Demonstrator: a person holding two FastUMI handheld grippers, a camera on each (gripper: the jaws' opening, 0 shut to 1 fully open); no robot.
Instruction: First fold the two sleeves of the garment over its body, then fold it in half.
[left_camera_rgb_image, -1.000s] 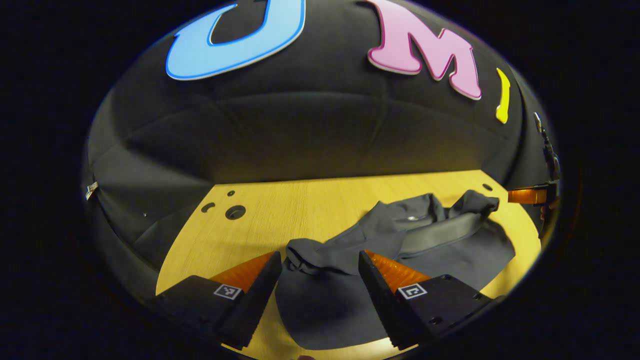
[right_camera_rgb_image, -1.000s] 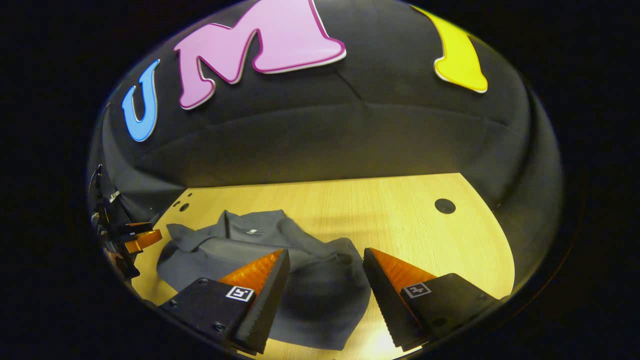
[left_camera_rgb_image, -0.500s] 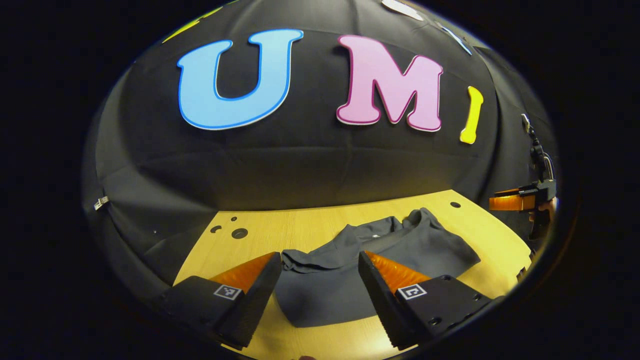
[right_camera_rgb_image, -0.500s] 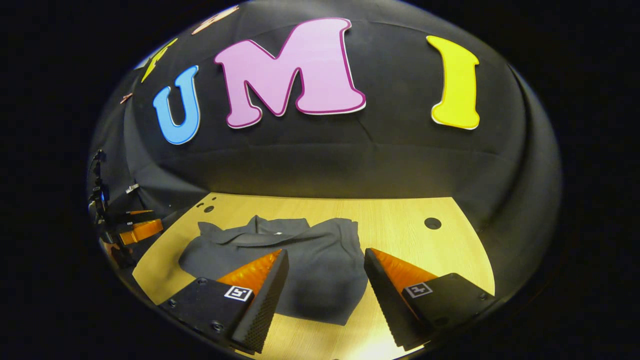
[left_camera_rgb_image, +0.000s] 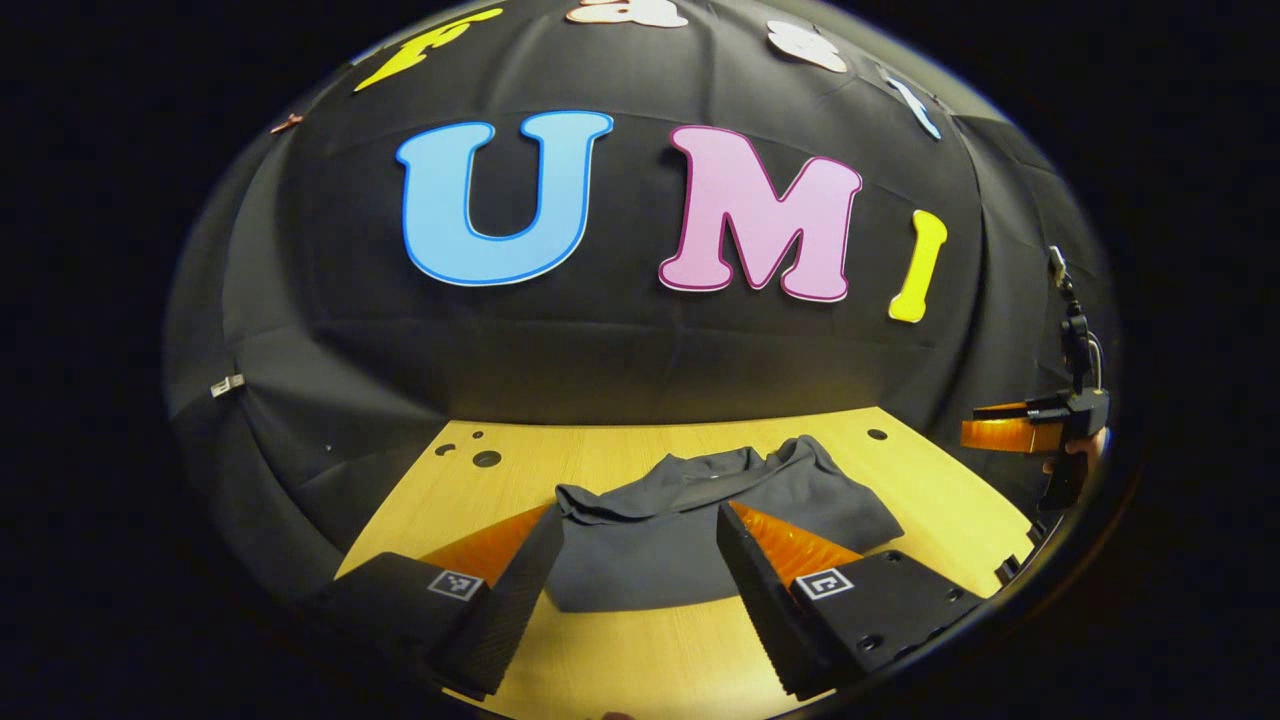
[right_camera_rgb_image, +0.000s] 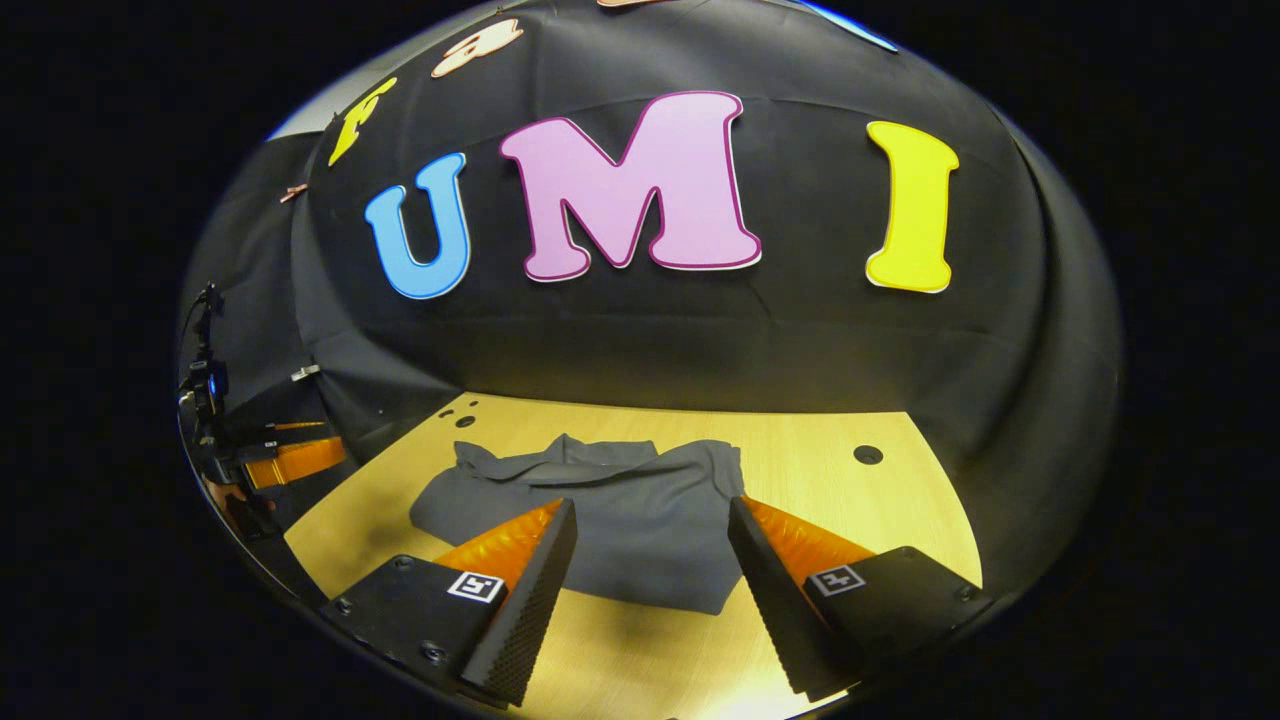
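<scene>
- On the desk (left_camera_rgb_image: 620, 455), lying flat toward its far side, rests the garment (left_camera_rgb_image: 690, 525): a compact dark bundle with its collar at the far edge and no sleeve sticking out at either side.
- Judging by that shape, both sleeves are folded in and the half fold looks made, so the step in hand reads as clearing away and checking the result.
- Nearer than the cloth hangs the left hand-held gripper (left_camera_rgb_image: 632, 585), its fingers spread wide with nothing between them; in its own view the near hem shows through the gap.
- Equally spread and empty is the right hand-held gripper (right_camera_rgb_image: 650, 590), set back from the near right corner of the bundle (right_camera_rgb_image: 715, 600).
- To do this well, draw both tools straight back and up, so no fingertip catches the top layer and peels it open.
- Check the far edge by the collar (right_camera_rgb_image: 580, 455), where the cloth looks rumpled and the layers do not sit quite square.
- If a corner needs squaring, pinch only the upper layer near its edge, tug lightly, and let go low.
</scene>
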